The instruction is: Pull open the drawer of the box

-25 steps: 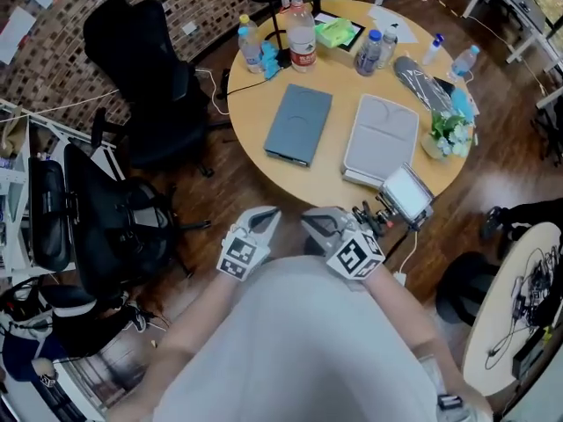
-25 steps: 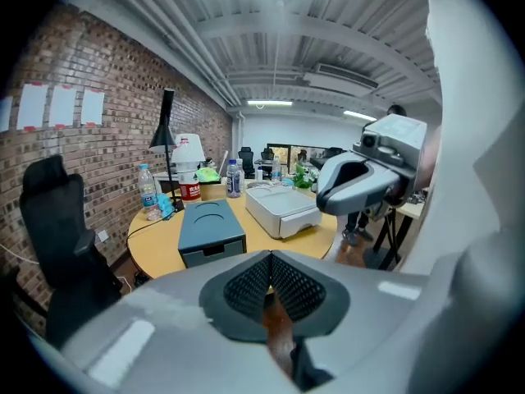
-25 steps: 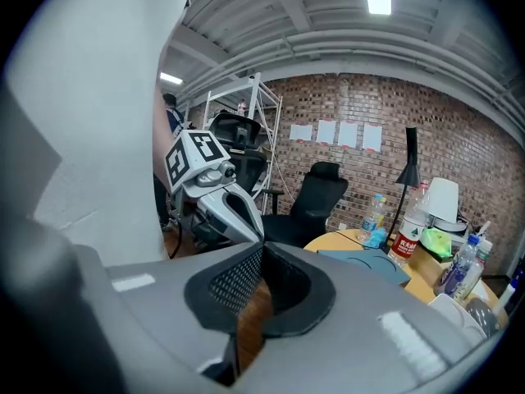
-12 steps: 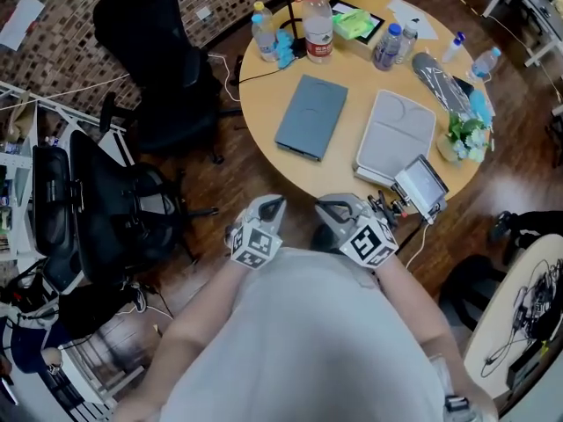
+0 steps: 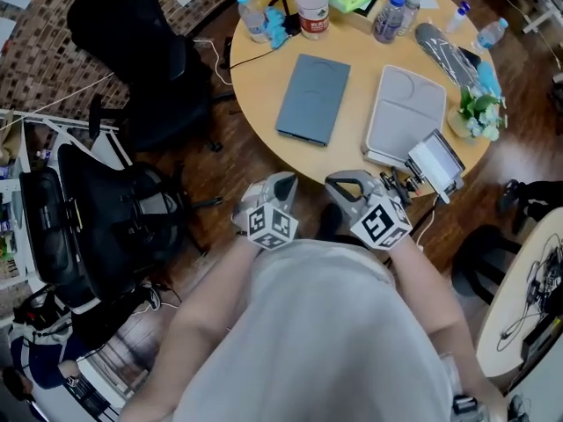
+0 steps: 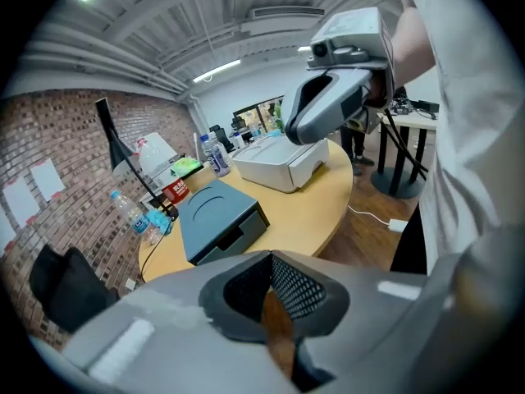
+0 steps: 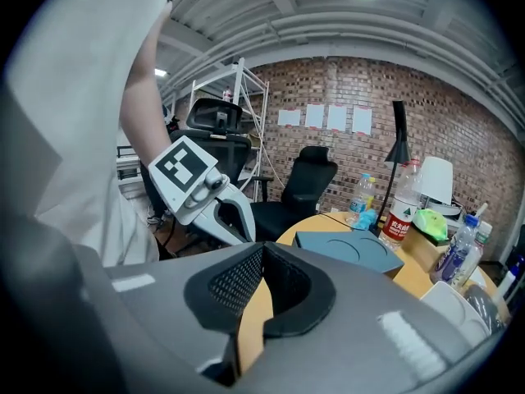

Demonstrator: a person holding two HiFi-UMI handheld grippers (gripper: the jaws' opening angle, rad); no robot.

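The blue-grey box (image 5: 314, 98) lies flat on the round wooden table (image 5: 264, 86). In the left gripper view this box (image 6: 220, 220) shows its drawer front (image 6: 234, 235) with a dark handle notch, pushed in flush. My left gripper (image 5: 286, 181) is held just short of the table's near edge, shut and empty. Beside it, my right gripper (image 5: 343, 183) is also shut with nothing in it. Neither touches the box. The box (image 7: 349, 251) is also in the right gripper view, beyond the closed right gripper (image 7: 261, 249).
A white-grey box (image 5: 406, 123) lies right of the blue one. A small screen on a stand (image 5: 435, 158) overhangs the table's near right edge. Bottles (image 5: 310, 7), a lamp pole and a potted plant (image 5: 478, 112) line the far and right sides. Black chairs (image 5: 132, 51) stand left.
Both grippers have come closer to the table's near edge, and the left one has rolled about its own axis. Both stay shut. The box has not moved.
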